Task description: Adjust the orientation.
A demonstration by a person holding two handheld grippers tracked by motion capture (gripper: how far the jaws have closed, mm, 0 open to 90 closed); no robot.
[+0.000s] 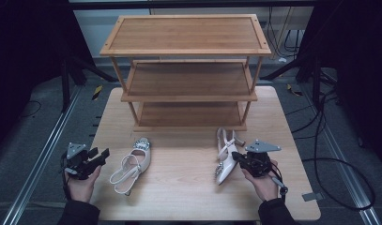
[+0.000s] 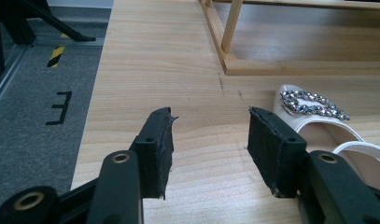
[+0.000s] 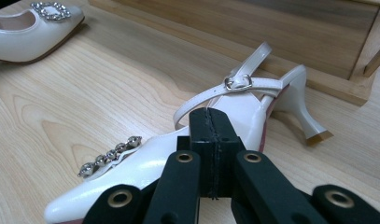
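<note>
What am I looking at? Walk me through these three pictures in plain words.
A person works at a wooden table, holding hand-worked tongs in each hand. The wide picture comes from a camera overhead. The other two come from cameras riding on the tongs, looking along their black jaws. On the table stand a three-shelf wooden rack and two white heeled shoes with jewelled trim. The left tongs are open with nothing between them, beside the left shoe. The right tongs are shut against the right shoe; whether they pinch its edge is unclear.
</note>
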